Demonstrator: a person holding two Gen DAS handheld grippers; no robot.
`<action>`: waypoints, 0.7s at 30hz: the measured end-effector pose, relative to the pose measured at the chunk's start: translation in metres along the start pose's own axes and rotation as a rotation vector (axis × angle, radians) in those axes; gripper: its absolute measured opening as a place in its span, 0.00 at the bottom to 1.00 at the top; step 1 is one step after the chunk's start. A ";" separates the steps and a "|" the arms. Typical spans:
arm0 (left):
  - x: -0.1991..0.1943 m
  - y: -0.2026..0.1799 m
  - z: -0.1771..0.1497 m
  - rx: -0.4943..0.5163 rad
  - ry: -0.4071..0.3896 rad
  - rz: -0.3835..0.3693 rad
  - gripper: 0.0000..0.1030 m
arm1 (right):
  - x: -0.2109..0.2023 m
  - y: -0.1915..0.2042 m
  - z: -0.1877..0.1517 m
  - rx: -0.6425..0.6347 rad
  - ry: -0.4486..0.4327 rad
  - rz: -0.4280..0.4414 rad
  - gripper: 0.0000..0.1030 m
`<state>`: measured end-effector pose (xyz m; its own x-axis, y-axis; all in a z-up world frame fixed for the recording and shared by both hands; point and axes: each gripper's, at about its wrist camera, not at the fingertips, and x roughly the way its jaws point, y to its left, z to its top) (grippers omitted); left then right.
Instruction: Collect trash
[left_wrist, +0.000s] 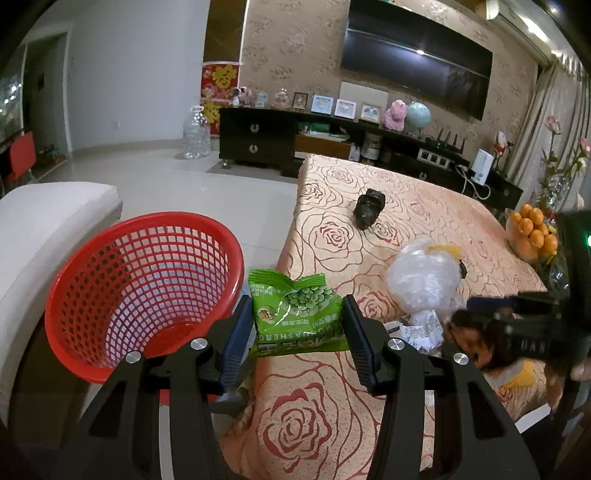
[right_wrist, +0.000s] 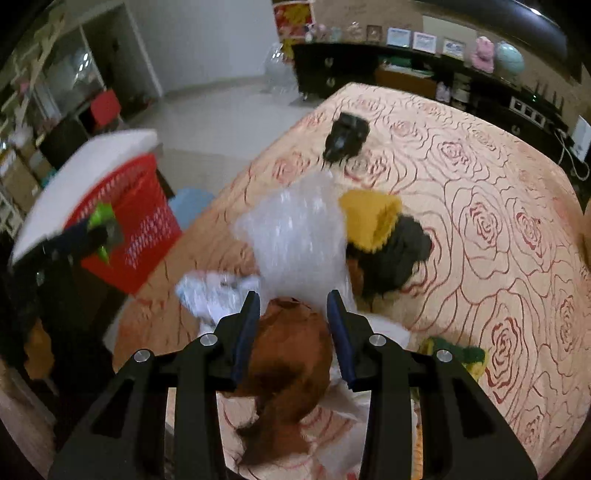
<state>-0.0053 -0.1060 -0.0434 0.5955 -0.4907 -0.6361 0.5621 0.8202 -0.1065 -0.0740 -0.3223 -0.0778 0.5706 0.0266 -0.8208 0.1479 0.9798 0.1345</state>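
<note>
Beside a rose-patterned table (left_wrist: 424, 206), left gripper (left_wrist: 297, 314) clamps a green packet (left_wrist: 299, 314); right gripper (right_wrist: 293, 314) grips brown wrapper (right_wrist: 291, 354).

The left tongs (left_wrist: 297, 325) are matte black, with angular linkage arms and triangular cut-outs lower down. Round silver screws sit at the joints. Each finger carries a dark blue ribbed pad (left_wrist: 236, 343) on its inner face. The right tongs (right_wrist: 291, 332) are built alike: black arms, silver screw heads, and blue pads (right_wrist: 245, 338). Seen from the left wrist, the right unit shows pale lettering and a small green light.
</note>
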 end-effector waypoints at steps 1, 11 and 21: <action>-0.001 0.001 0.000 -0.001 -0.001 0.000 0.46 | 0.000 0.001 -0.002 -0.010 0.007 0.000 0.36; -0.001 0.003 0.001 -0.014 -0.004 0.003 0.46 | 0.006 -0.007 -0.031 -0.091 0.083 -0.012 0.47; 0.001 -0.001 0.001 -0.008 -0.003 0.008 0.46 | 0.015 -0.033 -0.031 -0.056 0.016 -0.130 0.44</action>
<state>-0.0049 -0.1079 -0.0427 0.6019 -0.4846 -0.6347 0.5526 0.8265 -0.1070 -0.0955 -0.3478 -0.1114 0.5368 -0.0988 -0.8379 0.1740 0.9847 -0.0047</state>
